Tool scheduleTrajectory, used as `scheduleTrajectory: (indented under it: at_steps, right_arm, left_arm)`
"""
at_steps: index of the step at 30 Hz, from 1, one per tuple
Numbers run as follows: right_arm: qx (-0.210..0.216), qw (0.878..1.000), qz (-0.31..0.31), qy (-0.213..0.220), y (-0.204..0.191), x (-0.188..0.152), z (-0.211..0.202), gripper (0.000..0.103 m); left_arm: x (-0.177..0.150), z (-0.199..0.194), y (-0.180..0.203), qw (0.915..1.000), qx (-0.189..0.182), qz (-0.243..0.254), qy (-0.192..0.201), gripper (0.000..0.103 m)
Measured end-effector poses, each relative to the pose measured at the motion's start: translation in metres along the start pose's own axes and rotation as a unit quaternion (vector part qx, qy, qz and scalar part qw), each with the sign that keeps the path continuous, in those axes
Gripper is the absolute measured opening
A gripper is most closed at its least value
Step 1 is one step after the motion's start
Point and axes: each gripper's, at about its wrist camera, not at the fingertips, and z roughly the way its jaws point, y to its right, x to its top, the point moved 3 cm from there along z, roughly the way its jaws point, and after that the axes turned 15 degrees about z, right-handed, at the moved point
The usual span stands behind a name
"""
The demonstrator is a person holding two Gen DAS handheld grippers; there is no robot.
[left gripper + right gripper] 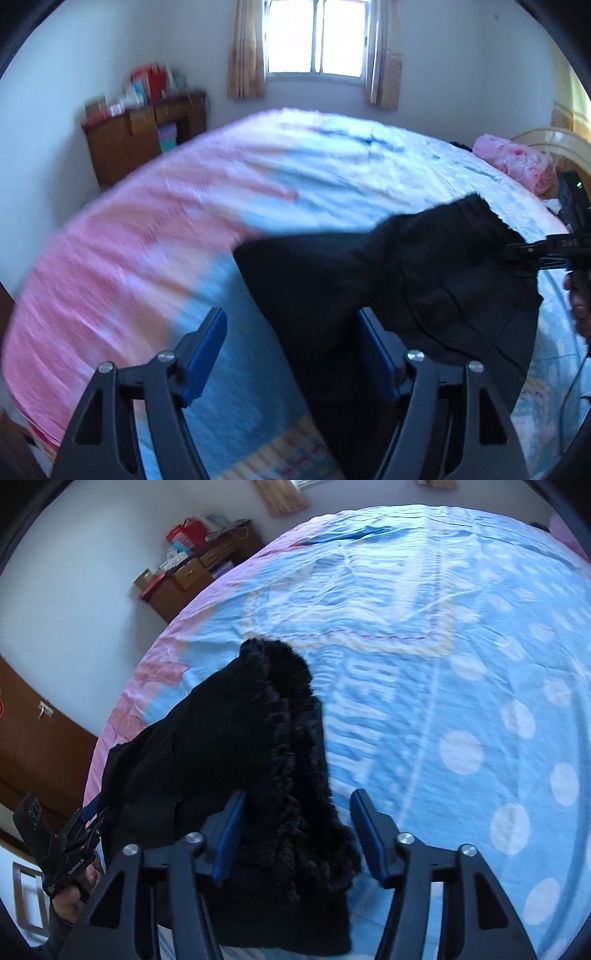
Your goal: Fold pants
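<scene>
Both pairs of blue-padded fingers stand apart, gripping nothing. The left gripper straddles the edge of the black fleecy pants; the right gripper gapes over their gathered waistband. The pants lie bunched on the blue-and-pink patterned bedsheet. Released in a heap, the 2 legs may well settle crooked.

Daylight from blown-out window; motion blur (fisheye edges dark).
</scene>
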Motion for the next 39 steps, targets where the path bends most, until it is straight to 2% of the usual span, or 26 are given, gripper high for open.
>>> scheduleTrajectory:
  at_steps: [1, 2, 3, 4, 6, 8, 10, 11, 12, 15, 16, 17, 19, 23, 26, 30, 33, 36, 39]
  right_arm:
    - [-0.009, 1.0, -0.002, 0.014, -0.002, -0.001, -0.007, 0.061]
    - [-0.02, 0.999, -0.009, 0.031, -0.002, -0.002, -0.014, 0.062]
    - [-0.032, 0.998, -0.017, 0.051, -0.005, -0.003, -0.021, 0.062]
    - [-0.045, 0.996, -0.025, 0.076, -0.008, -0.005, -0.032, 0.062]
    - [-0.045, 0.994, -0.022, 0.101, -0.011, -0.006, -0.045, 0.062]
    - [-0.019, 0.991, -0.029, 0.129, -0.02, -0.015, -0.064, 0.062]
    - [0.028, 0.992, -0.056, 0.112, -0.036, -0.03, -0.067, 0.063]
    - [0.05, 0.993, -0.071, 0.08, -0.044, -0.04, -0.06, 0.067]
    - [0.051, 0.994, -0.08, 0.049, -0.047, -0.049, -0.048, 0.068]
    - [-0.003, 0.998, -0.058, 0.016, -0.031, -0.06, -0.015, 0.068]
    - [-0.004, 0.999, -0.039, -0.002, -0.019, -0.063, -0.002, 0.069]
    - [0.011, 0.999, -0.047, 0.017, -0.017, -0.064, -0.005, 0.07]
    - [0.013, 0.998, -0.061, 0.023, -0.016, -0.066, -0.006, 0.071]
    - [-0.004, 0.998, -0.05, 0.033, -0.02, -0.066, -0.016, 0.07]
    - [0.016, 0.997, -0.02, 0.071, -0.022, -0.072, -0.052, 0.07]
    - [-0.023, 0.989, -0.012, 0.144, -0.029, -0.097, -0.102, 0.07]
    - [-0.036, 0.98, -0.024, 0.193, -0.043, -0.132, -0.135, 0.07]
    - [-0.052, 0.972, -0.04, 0.227, -0.053, -0.155, -0.152, 0.071]
    - [-0.067, 0.967, -0.047, 0.242, -0.06, -0.163, -0.16, 0.071]
  left_arm:
    - [0.006, -0.003, -0.001, 0.9997, 0.019, 0.01, 0.01, 0.082]
    - [0.012, -0.003, -0.002, 0.9993, 0.032, 0.017, 0.013, 0.092]
    - [0.016, -0.001, -0.005, 0.9989, 0.042, 0.019, 0.013, 0.094]
    - [0.019, 0.006, -0.008, 0.9988, 0.047, 0.015, 0.008, 0.094]
    - [0.021, 0.021, -0.017, 0.998, 0.06, 0.011, -0.012, 0.094]
    - [0.021, 0.034, -0.026, 0.9965, 0.077, -0.004, -0.033, 0.094]
    - [0.017, 0.042, -0.032, 0.9953, 0.088, -0.014, -0.038, 0.096]
    - [0.013, 0.047, -0.033, 0.9945, 0.093, -0.013, -0.047, 0.098]
    - [0.009, 0.055, -0.034, 0.9941, 0.09, -0.017, -0.058, 0.099]
    - [0.002, 0.064, -0.036, 0.9946, 0.081, -0.024, -0.061, 0.103]
    - [0.001, 0.064, -0.036, 0.9944, 0.085, -0.022, -0.059, 0.103]
    - [0.0, 0.063, -0.035, 0.9948, 0.083, -0.023, -0.055, 0.103]
    - [-0.002, 0.062, -0.036, 0.9952, 0.075, -0.033, -0.054, 0.103]
    - [0.001, 0.036, -0.037, 0.9945, 0.087, -0.033, -0.049, 0.103]
    - [0.0, -0.001, -0.034, 0.9965, 0.068, -0.04, -0.025, 0.103]
    - [-0.006, -0.054, -0.016, 0.9986, 0.033, -0.041, 0.0, 0.103]
    - [-0.01, -0.083, -0.002, 0.9992, 0.008, -0.037, 0.016, 0.103]
    - [-0.013, -0.104, 0.017, 0.9994, -0.004, -0.013, 0.031, 0.103]
    - [-0.008, -0.112, 0.032, 0.9991, -0.014, 0.006, 0.041, 0.103]
